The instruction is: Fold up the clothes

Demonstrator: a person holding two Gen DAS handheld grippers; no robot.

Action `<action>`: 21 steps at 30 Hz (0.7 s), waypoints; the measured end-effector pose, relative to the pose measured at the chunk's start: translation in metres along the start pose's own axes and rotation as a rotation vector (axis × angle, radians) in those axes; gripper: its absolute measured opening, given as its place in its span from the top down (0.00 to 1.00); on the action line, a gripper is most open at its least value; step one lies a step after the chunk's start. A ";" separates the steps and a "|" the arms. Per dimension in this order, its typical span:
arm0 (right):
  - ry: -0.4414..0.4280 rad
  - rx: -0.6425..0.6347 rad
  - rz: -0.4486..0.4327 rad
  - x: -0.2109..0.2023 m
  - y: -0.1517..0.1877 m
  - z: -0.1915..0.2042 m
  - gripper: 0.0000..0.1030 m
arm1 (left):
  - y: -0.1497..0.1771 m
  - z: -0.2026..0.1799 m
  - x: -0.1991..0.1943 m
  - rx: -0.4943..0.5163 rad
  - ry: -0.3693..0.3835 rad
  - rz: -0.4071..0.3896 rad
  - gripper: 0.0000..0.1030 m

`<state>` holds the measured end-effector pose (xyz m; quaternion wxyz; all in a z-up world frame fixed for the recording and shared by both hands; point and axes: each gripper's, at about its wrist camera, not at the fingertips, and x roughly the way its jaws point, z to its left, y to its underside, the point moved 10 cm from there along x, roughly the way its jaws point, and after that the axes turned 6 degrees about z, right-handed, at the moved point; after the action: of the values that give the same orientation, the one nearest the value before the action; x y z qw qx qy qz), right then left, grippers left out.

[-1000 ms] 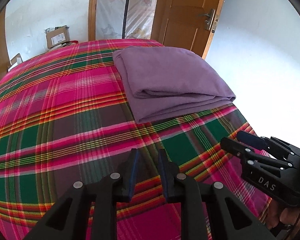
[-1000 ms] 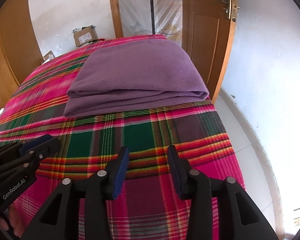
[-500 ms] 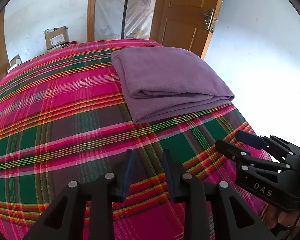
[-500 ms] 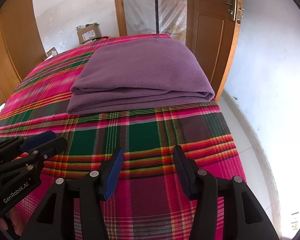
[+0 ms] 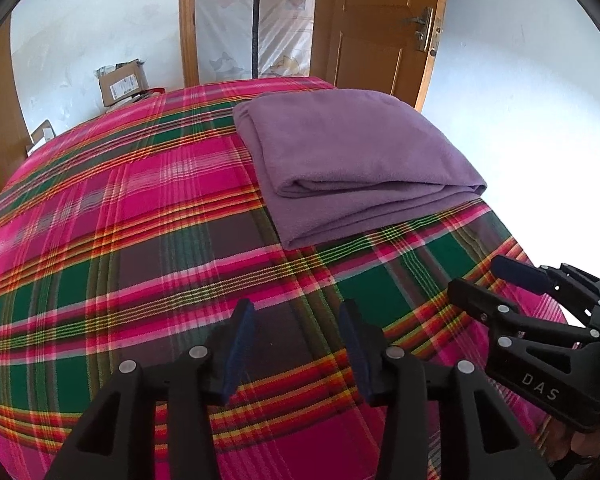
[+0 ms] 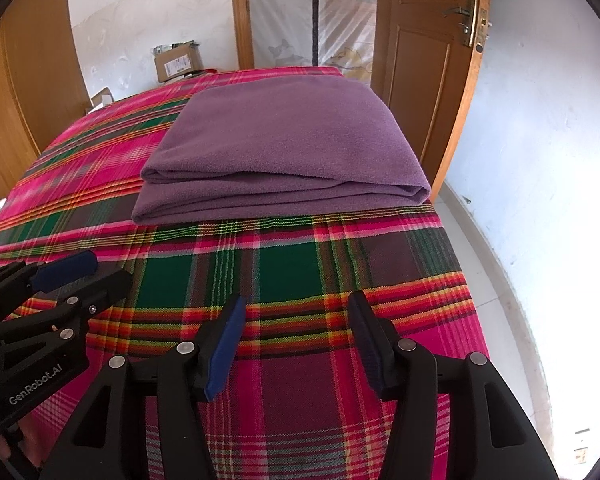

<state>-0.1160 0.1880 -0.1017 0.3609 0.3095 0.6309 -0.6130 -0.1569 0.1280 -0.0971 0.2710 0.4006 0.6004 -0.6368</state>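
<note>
**Listener:** What do your two cameras show, and where is the cloth?

**Me:** A folded purple fleece blanket [image 5: 352, 160] lies on a bed covered by a pink, green and red plaid bedspread [image 5: 120, 240]. Taking the blanket as my landmark: it sits at the far right part of the bed, its far end near a wooden door [image 6: 420, 60], and a cardboard box [image 6: 178, 62] stands beyond its far left corner.

**Listener:** And your grippers?

**Me:** Both hover over bare plaid on the near side of the blanket, well apart from it, pointing down and forward. The left gripper [image 5: 296, 348] has its jaws opening, now wide, with nothing between them. The right gripper [image 6: 296, 344] is also opening, fairly wide, likewise empty (only bedspread shows in the gap).

**Listener:** Which one is nearer?

**Me:** In my judgement, the right. The blanket lies straight ahead of it, while from the left gripper it lies ahead and off to the right. Its stacked, layered edge faces me and runs left to right, across both grippers' line of reach. Any further fold would start from that near edge.
</note>
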 end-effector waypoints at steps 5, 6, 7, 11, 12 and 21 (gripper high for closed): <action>0.000 0.000 0.000 0.000 0.000 0.000 0.46 | 0.000 -0.004 0.002 0.029 -0.019 0.007 0.50; 0.000 0.000 0.000 0.000 -0.001 0.000 0.46 | 0.000 -0.004 0.002 0.031 -0.021 0.008 0.50; 0.000 0.000 0.000 0.000 -0.001 0.001 0.46 | -0.001 -0.003 0.003 0.030 -0.020 0.008 0.50; 0.000 -0.001 0.000 0.001 -0.001 0.001 0.46 | -0.002 -0.003 0.003 0.030 -0.019 0.008 0.50; 0.000 -0.001 0.000 0.001 -0.001 0.001 0.46 | -0.002 -0.003 0.004 0.031 -0.019 0.008 0.50; -0.001 0.001 0.000 0.002 0.000 0.002 0.46 | -0.001 -0.005 0.005 0.044 -0.014 0.011 0.44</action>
<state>-0.1166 0.1860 -0.1030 0.3611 0.3093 0.6304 -0.6136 -0.1588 0.1341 -0.1003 0.2697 0.4052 0.5823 -0.6512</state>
